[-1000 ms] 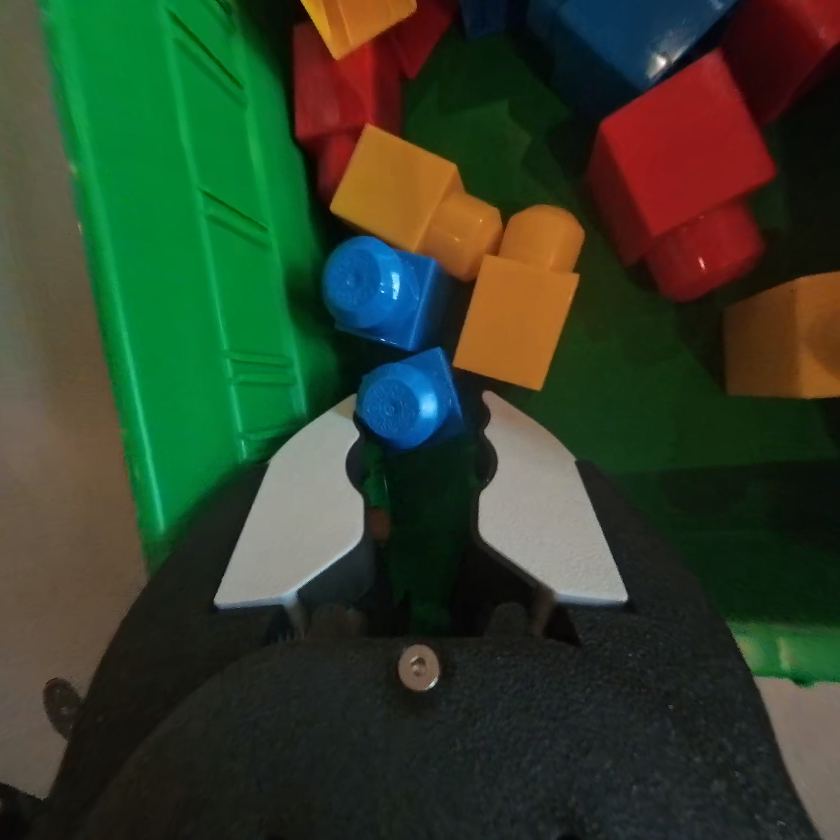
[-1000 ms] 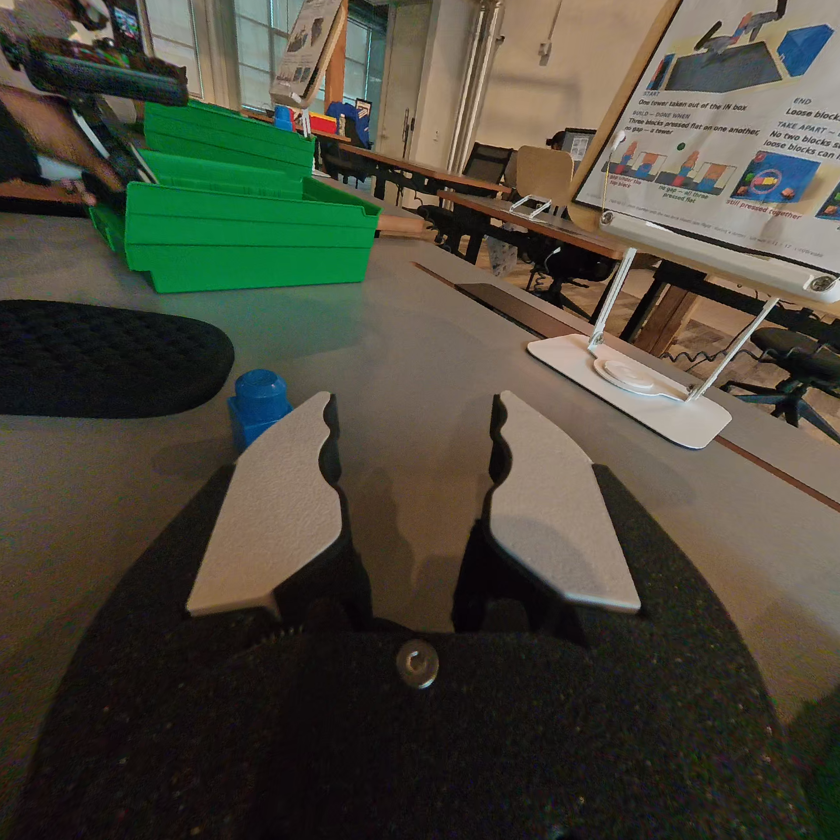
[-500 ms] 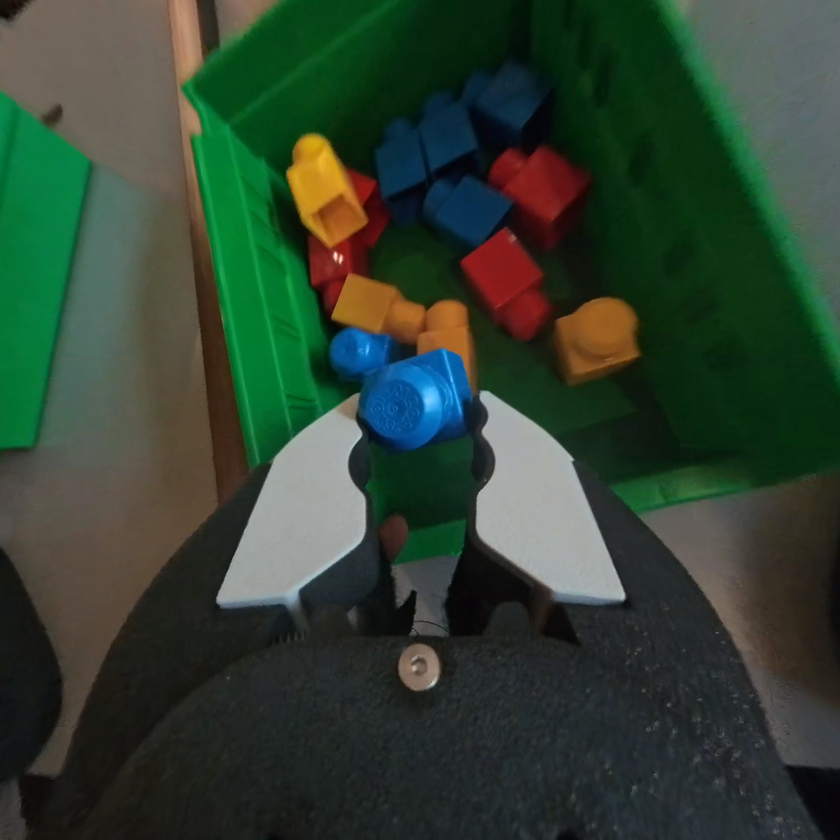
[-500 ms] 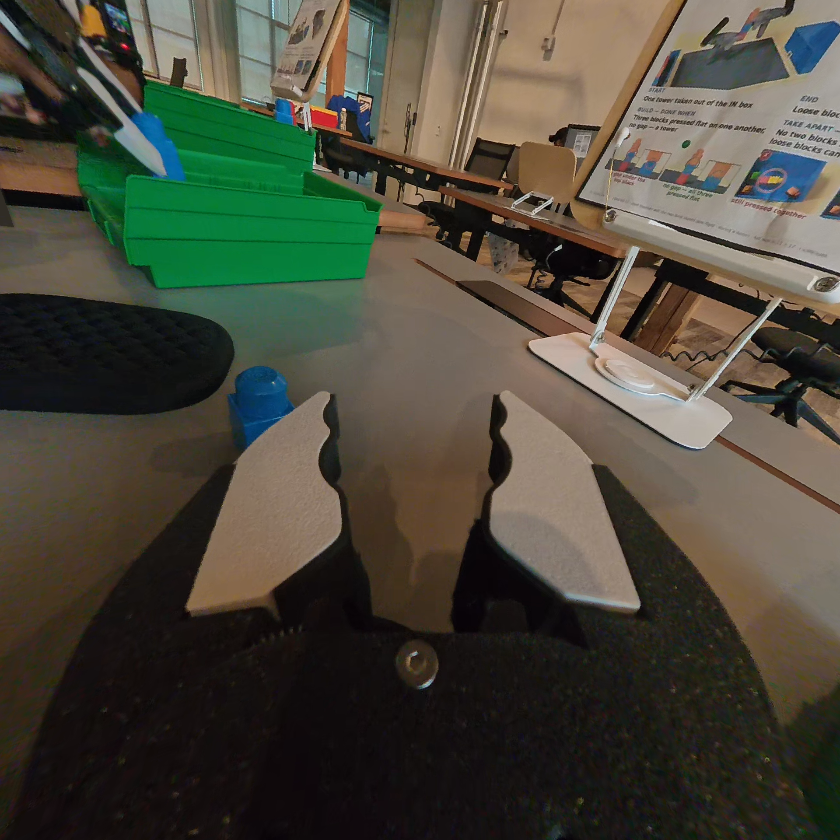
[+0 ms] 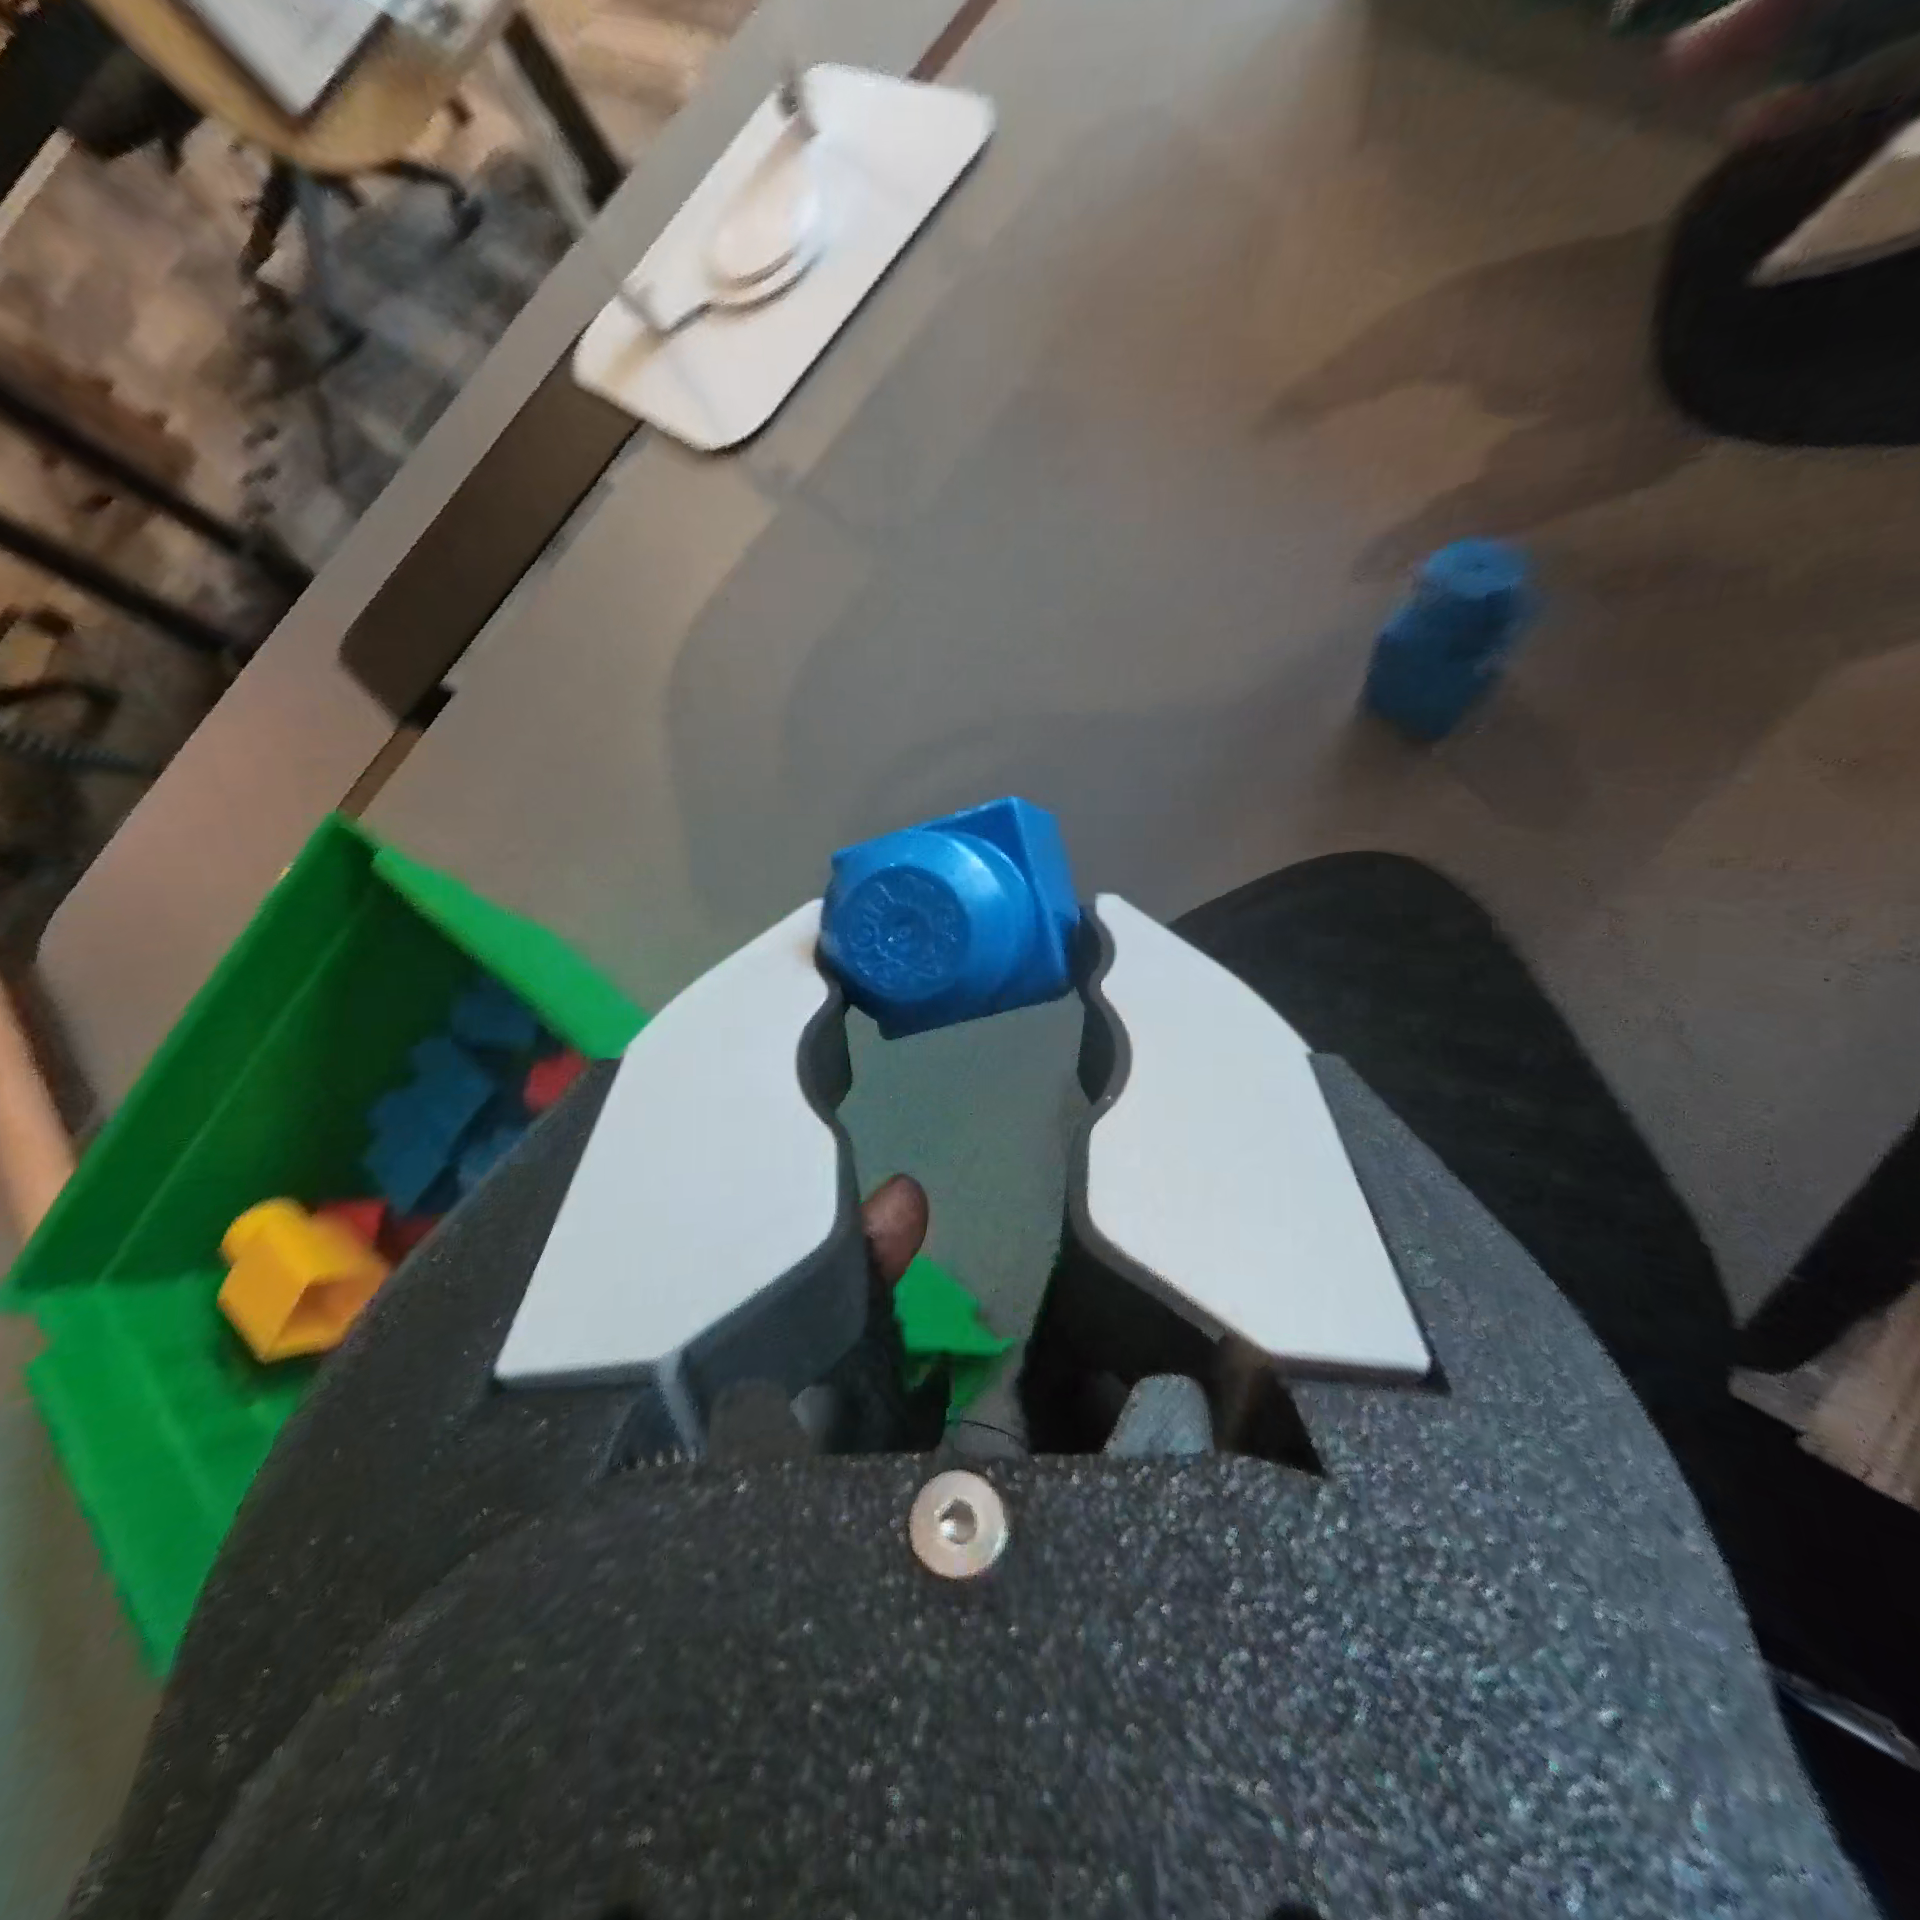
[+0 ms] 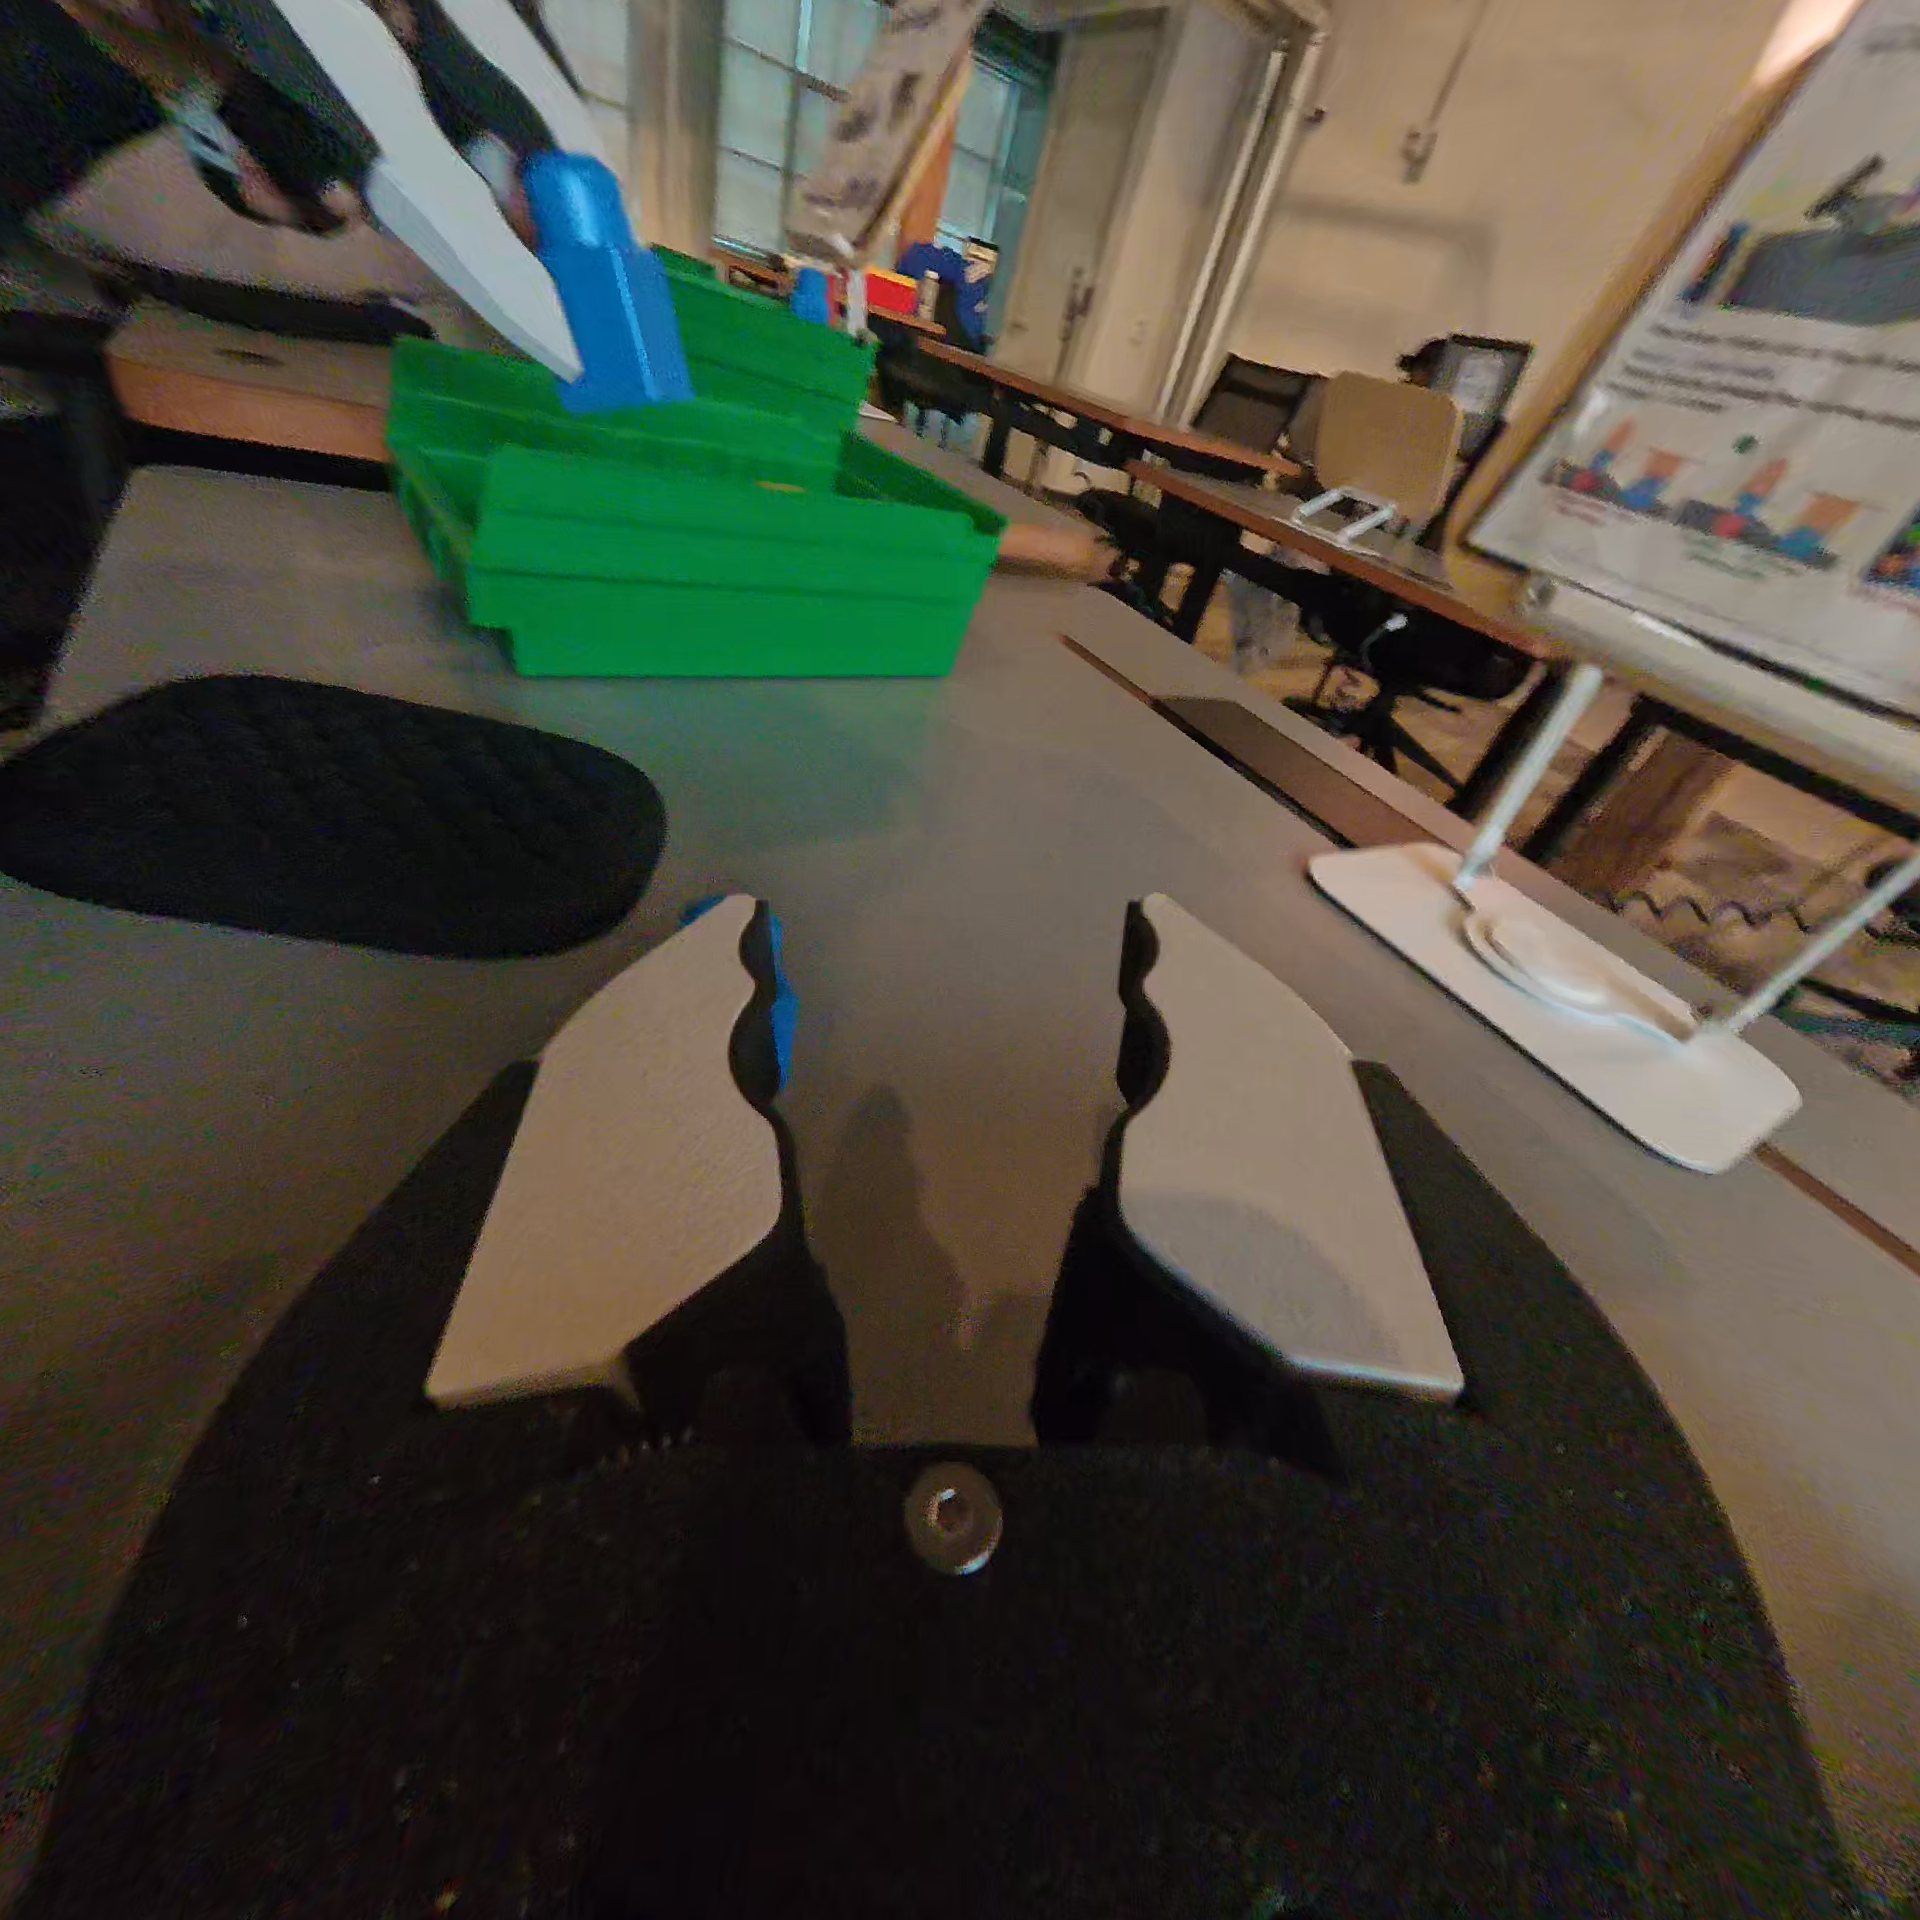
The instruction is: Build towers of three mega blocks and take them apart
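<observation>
My left gripper (image 5: 956,935) is shut on a blue mega block (image 5: 951,920), stud facing the camera, and holds it in the air over the grey table. In the right wrist view that gripper and its blue block (image 6: 613,296) show at the upper left above the green bins. A second blue block (image 5: 1449,649) stands on the table at the right. My right gripper (image 6: 945,935) is open with nothing between its pads, low over the table; the standing blue block (image 6: 781,1013) peeks out behind its left finger (image 6: 665,1049).
A green bin (image 5: 208,1122) with red, blue and yellow blocks lies at the lower left. Stacked green bins (image 6: 717,540) stand further back on the table. A black mat (image 6: 312,810) lies at the left. A white stand base (image 6: 1558,997) with a poster board is at the right. The tips of one gripper are about 25 cm away from the tips of the other.
My left gripper lifted the blue block out of the green bin and swung it over the table. My right gripper shifted left, so the standing blue block is now mostly hidden behind its left finger.
</observation>
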`<act>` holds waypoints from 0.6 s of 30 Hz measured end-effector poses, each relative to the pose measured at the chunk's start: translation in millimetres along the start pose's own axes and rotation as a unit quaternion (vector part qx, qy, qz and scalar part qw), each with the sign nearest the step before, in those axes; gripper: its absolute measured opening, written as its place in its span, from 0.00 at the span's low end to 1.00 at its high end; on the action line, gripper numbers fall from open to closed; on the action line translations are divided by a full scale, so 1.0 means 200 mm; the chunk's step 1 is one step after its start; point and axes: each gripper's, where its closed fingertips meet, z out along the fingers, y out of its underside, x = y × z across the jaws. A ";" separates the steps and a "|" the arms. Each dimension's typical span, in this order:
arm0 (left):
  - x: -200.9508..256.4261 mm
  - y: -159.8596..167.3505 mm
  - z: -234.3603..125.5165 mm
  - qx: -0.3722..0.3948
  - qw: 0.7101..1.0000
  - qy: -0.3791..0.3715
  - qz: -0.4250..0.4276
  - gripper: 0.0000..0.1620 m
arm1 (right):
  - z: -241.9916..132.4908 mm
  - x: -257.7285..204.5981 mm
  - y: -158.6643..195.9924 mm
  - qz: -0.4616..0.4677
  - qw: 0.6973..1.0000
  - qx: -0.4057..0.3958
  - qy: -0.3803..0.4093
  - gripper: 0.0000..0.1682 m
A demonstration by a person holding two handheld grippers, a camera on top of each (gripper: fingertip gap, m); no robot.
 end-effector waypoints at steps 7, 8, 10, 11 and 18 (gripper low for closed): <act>0.26 -0.17 0.09 0.018 0.995 0.072 0.066 0.25 | 0.10 -0.20 -0.35 -0.029 0.993 0.044 -0.102 0.33; 0.29 -0.18 0.10 0.017 0.994 0.079 0.073 0.25 | 0.12 -0.23 -0.38 -0.029 0.993 0.043 -0.111 0.33; 0.34 -0.20 0.13 0.015 0.993 0.087 0.084 0.25 | 0.17 -0.25 -0.44 -0.023 0.993 0.036 -0.113 0.33; 0.37 -0.21 0.15 0.014 0.992 0.089 0.087 0.25 | 0.19 -0.25 -0.47 -0.015 0.993 0.032 -0.108 0.33; 0.46 -0.27 0.25 0.004 0.992 0.074 0.098 0.25 | 0.38 -0.34 -0.45 0.013 0.994 -0.049 -0.099 0.29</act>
